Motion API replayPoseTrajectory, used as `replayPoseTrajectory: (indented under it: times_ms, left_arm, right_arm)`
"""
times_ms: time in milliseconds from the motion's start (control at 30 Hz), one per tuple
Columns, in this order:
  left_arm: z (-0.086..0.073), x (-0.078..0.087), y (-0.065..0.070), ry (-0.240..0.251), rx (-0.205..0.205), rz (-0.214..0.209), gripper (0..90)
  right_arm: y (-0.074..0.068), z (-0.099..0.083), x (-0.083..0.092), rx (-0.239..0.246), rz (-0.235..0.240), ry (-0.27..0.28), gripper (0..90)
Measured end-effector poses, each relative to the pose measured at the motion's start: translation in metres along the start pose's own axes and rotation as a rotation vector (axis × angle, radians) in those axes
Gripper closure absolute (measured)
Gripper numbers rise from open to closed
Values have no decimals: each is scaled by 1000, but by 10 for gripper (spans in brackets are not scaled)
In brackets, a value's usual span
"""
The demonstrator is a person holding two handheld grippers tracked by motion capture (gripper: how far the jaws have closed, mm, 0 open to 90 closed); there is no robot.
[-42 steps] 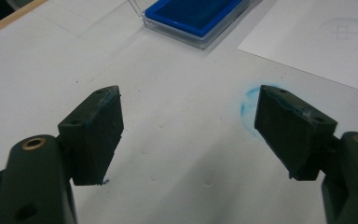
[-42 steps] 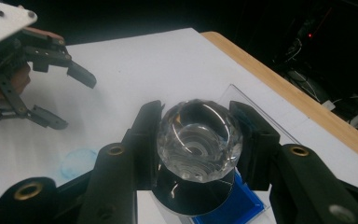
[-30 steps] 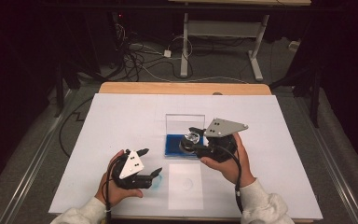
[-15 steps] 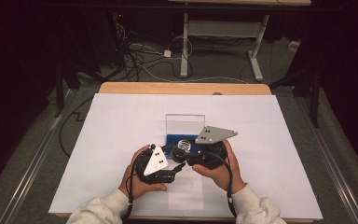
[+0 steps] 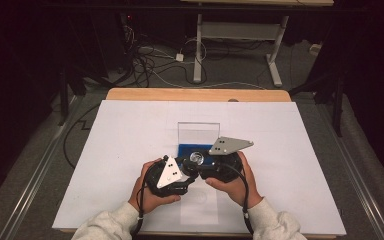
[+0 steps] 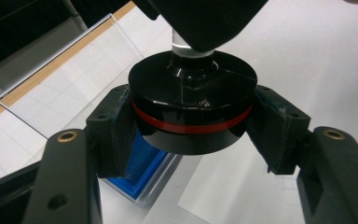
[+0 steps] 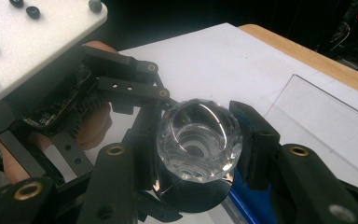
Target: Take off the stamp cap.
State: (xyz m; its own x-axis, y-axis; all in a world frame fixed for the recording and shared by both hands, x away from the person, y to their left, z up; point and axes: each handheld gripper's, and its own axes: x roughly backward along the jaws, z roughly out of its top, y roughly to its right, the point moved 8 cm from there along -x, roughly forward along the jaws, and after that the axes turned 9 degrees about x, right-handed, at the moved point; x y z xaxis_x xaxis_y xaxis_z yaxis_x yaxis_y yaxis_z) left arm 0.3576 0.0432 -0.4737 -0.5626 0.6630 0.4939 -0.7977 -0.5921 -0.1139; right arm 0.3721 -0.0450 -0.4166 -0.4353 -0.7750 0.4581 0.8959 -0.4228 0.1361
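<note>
Our left gripper (image 6: 191,140) just closed, pinching black disc base (image 6: 191,102) with red band, no lettering we can read, crystal knob (image 7: 198,140) above pinched in our right gripper (image 7: 198,154), over blue tray (image 5: 186,149).

High view sits above the near edge of the table (image 5: 130,130), looking forward and down. Both gripper views are super close to the blue tray (image 6: 140,172), from opposite sides of it. All three share the tray and the clear panel (image 5: 198,131) behind it.
</note>
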Motion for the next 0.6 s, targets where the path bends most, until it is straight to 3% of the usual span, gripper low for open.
replayPoseTrajectory:
  times_ms: [100,300,600]
  left_arm:
    - [-4,-3,1,-29,-13,5,355]
    - [-3,-2,2,-18,-11,-5,358]
    - [-4,-2,4,-46,-21,-27,364]
  right_arm:
    - [1,0,1,-11,7,8,567]
    - [-2,1,2,-4,16,8,566]
    - [-1,4,7,-7,7,22,567]
